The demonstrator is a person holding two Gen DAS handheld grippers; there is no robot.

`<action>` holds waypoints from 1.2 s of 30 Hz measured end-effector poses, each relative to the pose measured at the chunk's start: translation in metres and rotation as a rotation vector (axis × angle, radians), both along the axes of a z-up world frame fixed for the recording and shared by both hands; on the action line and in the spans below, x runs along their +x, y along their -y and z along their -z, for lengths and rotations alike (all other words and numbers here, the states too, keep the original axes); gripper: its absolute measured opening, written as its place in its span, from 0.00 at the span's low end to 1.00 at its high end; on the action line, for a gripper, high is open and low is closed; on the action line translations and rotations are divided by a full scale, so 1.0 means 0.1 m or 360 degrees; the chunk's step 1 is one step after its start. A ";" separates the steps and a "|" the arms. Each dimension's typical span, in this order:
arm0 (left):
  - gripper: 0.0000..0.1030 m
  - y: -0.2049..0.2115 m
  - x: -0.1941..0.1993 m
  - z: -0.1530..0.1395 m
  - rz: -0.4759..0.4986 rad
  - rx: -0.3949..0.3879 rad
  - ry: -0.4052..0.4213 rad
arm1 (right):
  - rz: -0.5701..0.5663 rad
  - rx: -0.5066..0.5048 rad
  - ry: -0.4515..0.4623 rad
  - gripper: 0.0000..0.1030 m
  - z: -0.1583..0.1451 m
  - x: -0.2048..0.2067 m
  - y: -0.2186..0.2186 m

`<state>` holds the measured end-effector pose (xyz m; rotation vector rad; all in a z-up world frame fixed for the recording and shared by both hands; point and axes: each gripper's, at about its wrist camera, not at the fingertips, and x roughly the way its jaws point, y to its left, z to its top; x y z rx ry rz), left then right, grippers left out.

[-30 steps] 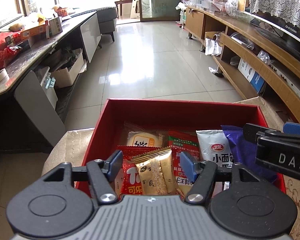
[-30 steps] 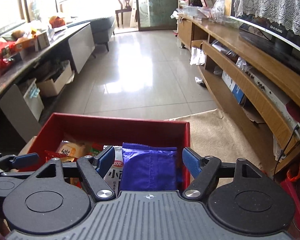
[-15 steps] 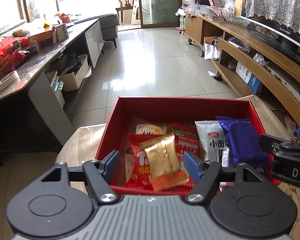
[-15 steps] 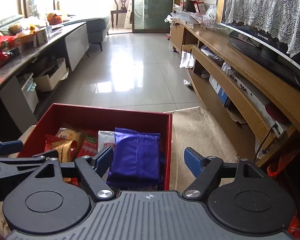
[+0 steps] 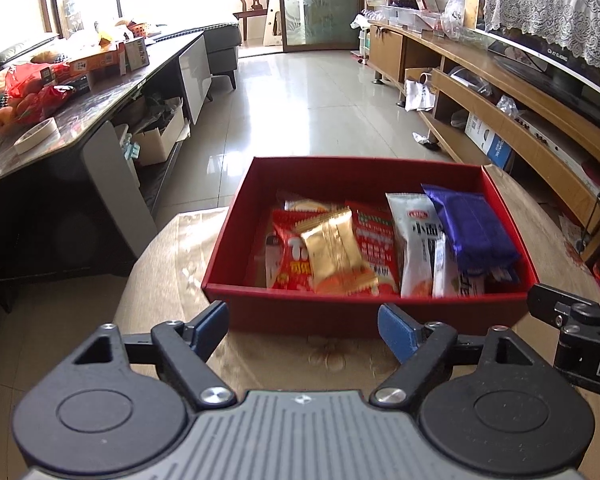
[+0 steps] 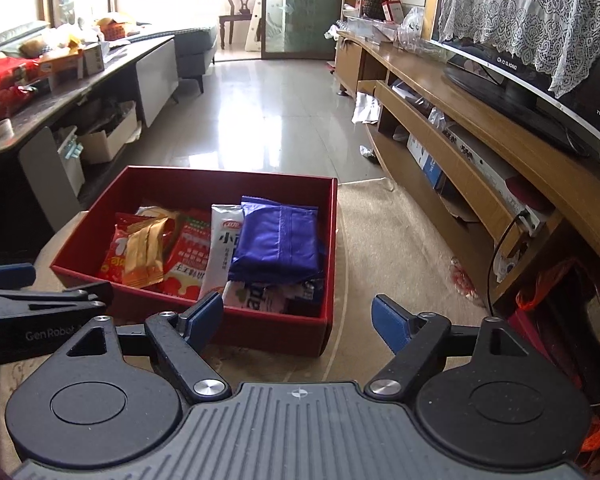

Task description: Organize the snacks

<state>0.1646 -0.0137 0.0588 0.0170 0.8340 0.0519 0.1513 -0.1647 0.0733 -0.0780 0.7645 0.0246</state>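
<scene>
Left gripper (image 5: 304, 326) at bottom center of left wrist view, blue pads spread wide, nothing between them; jaws just been opening. Hovering in front of near wall of red box (image 5: 364, 314), not touching it. Box sitting mid-frame on beige patterned tablecloth (image 5: 172, 248), open top, snacks inside: gold wrapper (image 5: 336, 250) lying on top of red packet (image 5: 290, 256) at center-left, second red packet (image 5: 374, 240) just right of it, white sachet (image 5: 416, 248) next, purple bag (image 5: 470, 228) against right wall, stacked on other white packs. Pale packet (image 5: 306, 205) partly buried toward far wall. Part of right gripper body poking in at right edge. Right gripper (image 6: 298, 316) at bottom center of right wrist view, pads also wide apart and empty; jaws just been opening. Left pad in front of box's near wall, right pad out over tablecloth (image 6: 380, 248) past box's right corner. Red box (image 6: 268, 330) here sitting left of center, purple bag (image 6: 278, 240) at its right side, white sachet (image 6: 224, 244) beside it, gold wrapper (image 6: 144, 250) further left over red packet (image 6: 114, 252). Left gripper body visible at left edge. Background: shiny tile floor (image 5: 292, 120) mid-frame, cluttered dark counter (image 5: 60, 96) upper left, wooden TV bench (image 6: 480, 128) along right with TV (image 6: 540, 80) under lace cloth (image 6: 520, 12), wooden chair (image 5: 254, 0) at top center by glass door.
</scene>
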 end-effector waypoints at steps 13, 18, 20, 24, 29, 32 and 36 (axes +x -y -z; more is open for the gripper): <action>0.80 -0.02 -0.38 0.07 0.0008 -0.0035 -0.0039 | 0.0013 -0.0019 -0.0080 0.85 0.16 -0.32 -0.02; 0.81 0.01 -0.50 0.09 0.0019 -0.0036 -0.0049 | 0.0010 -0.0019 -0.0101 0.85 0.19 -0.39 -0.03; 0.82 0.02 -0.55 0.11 0.0023 -0.0039 -0.0059 | 0.0013 -0.0016 -0.0112 0.85 0.20 -0.42 -0.03; 0.82 0.04 -0.61 0.12 0.0030 -0.0034 -0.0067 | 0.0008 -0.0012 -0.0122 0.85 0.21 -0.49 -0.02; 0.82 0.04 -0.69 0.12 0.0028 -0.0038 -0.0066 | 0.0013 -0.0009 -0.0138 0.85 0.24 -0.54 -0.01; 0.82 0.04 -0.74 0.13 0.0028 -0.0032 -0.0068 | 0.0016 -0.0005 -0.0144 0.85 0.25 -0.58 -0.01; 0.82 0.05 -0.80 0.14 0.0025 -0.0021 -0.0076 | 0.0016 -0.0001 -0.0155 0.85 0.26 -0.64 -0.01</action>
